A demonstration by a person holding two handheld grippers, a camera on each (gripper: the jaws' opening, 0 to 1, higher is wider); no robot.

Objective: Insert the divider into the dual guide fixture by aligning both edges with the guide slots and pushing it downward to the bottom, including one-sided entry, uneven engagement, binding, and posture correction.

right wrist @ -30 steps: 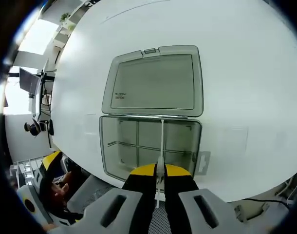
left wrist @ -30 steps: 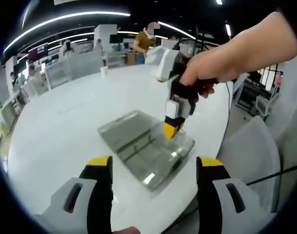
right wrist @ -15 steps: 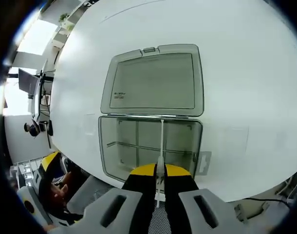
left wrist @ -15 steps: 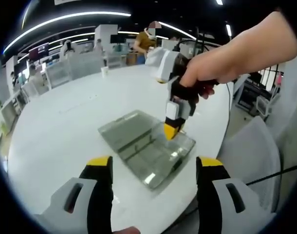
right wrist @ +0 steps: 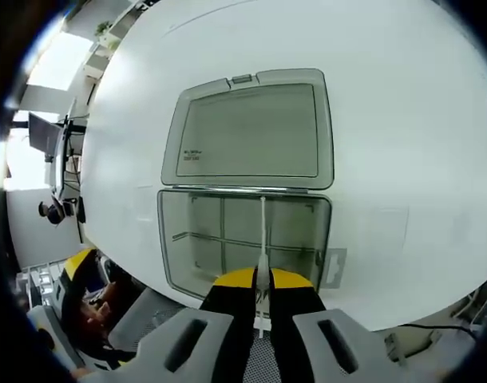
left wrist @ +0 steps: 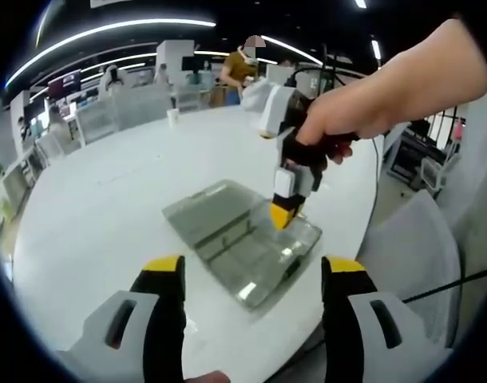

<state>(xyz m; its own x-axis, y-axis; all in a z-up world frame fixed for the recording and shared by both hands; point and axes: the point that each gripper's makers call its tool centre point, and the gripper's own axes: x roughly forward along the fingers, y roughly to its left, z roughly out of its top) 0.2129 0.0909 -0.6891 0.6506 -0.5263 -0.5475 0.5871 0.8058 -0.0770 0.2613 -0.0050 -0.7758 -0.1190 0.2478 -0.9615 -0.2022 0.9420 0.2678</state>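
Observation:
A clear plastic box (right wrist: 165, 255) lies on the white round table (right wrist: 387, 120) with its lid (right wrist: 247, 132) folded flat open beyond it. My right gripper (right wrist: 258, 279) is shut on a thin clear divider (right wrist: 263, 231), seen edge-on, which stands in the box and runs to the hinge-side wall. A crosswise divider (right wrist: 219, 240) sits inside. In the left gripper view the right gripper (left wrist: 282, 215), held by a hand, points down into the box (left wrist: 239, 239). My left gripper (left wrist: 253, 267) hangs open near the table edge, apart from the box.
The box sits close to the table's near edge, with a latch tab (right wrist: 334, 267) on its side. A grey chair (left wrist: 411, 255) stands beside the table. Desks and a person (left wrist: 239, 64) are far behind. A cable (left wrist: 451, 283) trails at the right.
The right gripper has shifted slightly with the divider; the box sits a little higher and larger in the right gripper view. The left gripper has stayed still and open.

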